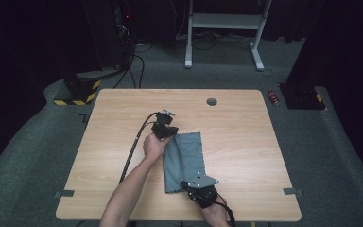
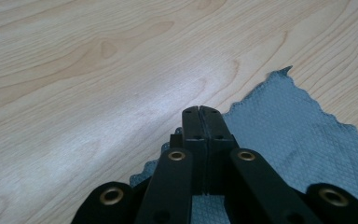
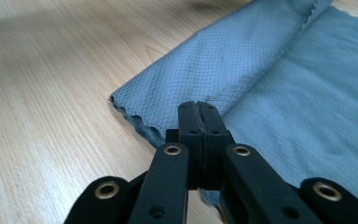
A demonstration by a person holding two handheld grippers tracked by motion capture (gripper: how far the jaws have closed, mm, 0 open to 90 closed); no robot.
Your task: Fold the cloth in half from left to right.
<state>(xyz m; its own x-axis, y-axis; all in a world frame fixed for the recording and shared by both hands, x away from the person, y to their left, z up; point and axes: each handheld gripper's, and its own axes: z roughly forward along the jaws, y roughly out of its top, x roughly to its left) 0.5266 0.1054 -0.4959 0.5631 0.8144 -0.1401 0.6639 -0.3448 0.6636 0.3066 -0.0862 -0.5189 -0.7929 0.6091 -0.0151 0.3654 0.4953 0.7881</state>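
Cloth between both lowered grippers, apparently pinched.

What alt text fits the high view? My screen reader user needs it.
A person at a wooden table works a grey cloth, partly folded lengthwise, with a black tool in each hand: the left tool at the cloth's far corner, the right tool at its near edge.

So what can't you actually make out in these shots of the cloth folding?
- Whether the left gripper pinches the grey cloth: left gripper view, its shut jaws cover the contact.
- The same for the right gripper: right gripper view, the jaws hide the cloth edge.
- The cloth's near corner: high view, right gripper on top of it.
- The small red thing on the floor: high view, too small.
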